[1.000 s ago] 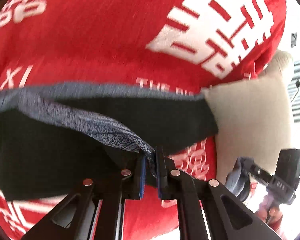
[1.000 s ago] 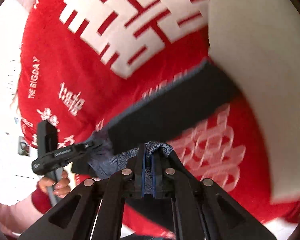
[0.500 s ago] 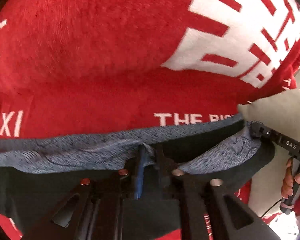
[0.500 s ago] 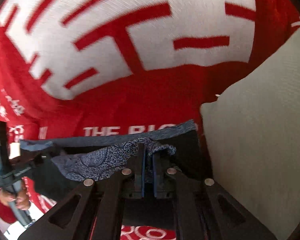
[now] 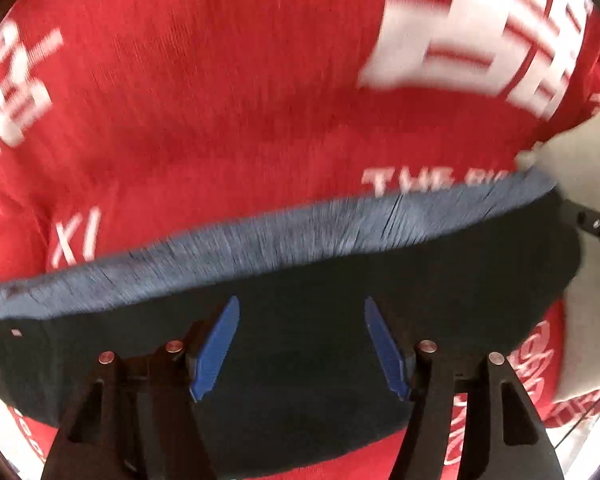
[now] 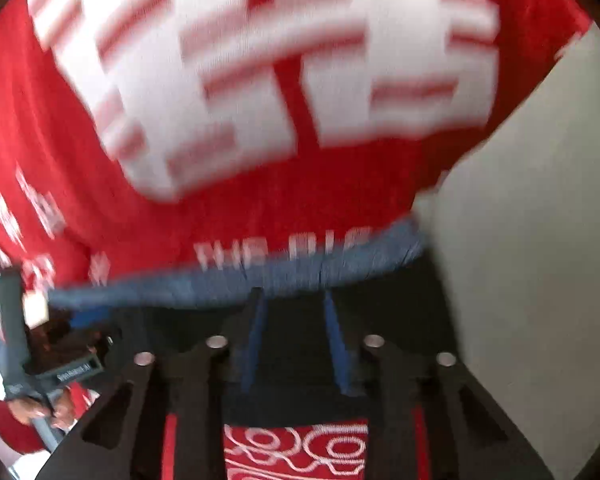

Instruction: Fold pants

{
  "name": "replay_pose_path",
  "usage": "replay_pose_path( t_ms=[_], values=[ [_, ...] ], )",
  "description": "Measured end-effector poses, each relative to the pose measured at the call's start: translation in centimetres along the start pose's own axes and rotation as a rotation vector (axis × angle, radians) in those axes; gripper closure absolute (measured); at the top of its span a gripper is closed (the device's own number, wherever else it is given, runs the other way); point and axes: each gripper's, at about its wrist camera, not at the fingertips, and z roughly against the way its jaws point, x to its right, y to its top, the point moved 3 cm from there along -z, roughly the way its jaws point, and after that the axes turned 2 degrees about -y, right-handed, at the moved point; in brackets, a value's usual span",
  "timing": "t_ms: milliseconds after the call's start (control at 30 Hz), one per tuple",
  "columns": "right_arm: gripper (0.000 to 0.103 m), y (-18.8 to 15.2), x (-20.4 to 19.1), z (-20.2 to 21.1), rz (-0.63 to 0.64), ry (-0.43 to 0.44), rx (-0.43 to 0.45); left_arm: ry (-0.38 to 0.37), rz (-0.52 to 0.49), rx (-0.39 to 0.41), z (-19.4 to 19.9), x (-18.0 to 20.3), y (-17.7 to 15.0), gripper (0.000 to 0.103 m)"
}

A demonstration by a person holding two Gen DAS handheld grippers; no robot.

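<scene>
Dark pants [image 5: 300, 344] with a grey-blue waistband [image 5: 284, 240] lie flat on a red blanket [image 5: 220, 100], beside a cream pillow [image 6: 520, 240]. Left gripper [image 5: 302, 346] and right gripper [image 6: 294, 344] are opening above the pants, holding nothing.

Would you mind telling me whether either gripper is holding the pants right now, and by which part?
Neither. Both the left gripper and right gripper are opening over the dark pants, with no cloth between the pads.
</scene>
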Motion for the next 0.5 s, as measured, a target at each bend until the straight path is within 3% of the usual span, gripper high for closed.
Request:
replay_pose_path(
  t_ms=[100,167,333,433,500],
  values=[
    [0.078,-0.8,0.9,-4.1,0.033,-0.113,-0.04,0.014,0.042,-0.011,-2.2,-0.4,-0.5,0.034],
    [0.082,-0.4,2.5,-5.7,-0.002,-0.171,-0.032,0.013,0.061,0.025,-2.5,-0.7,-0.2,0.03],
    [0.081,2.8,4.7,-5.8,-0.055,-0.194,0.051,0.03,0.045,0.04,-2.7,-0.7,0.7,0.027],
    [0.078,3.5,4.8,-6.4,-0.059,-0.218,0.022,0.046,0.061,0.058,-2.2,-1.8,1.6,0.027],
    [0.075,3.2,4.1,-5.5,-0.075,-0.189,0.026,0.047,0.116,0.068,-1.5,-3.6,2.1,0.027]
  ],
)
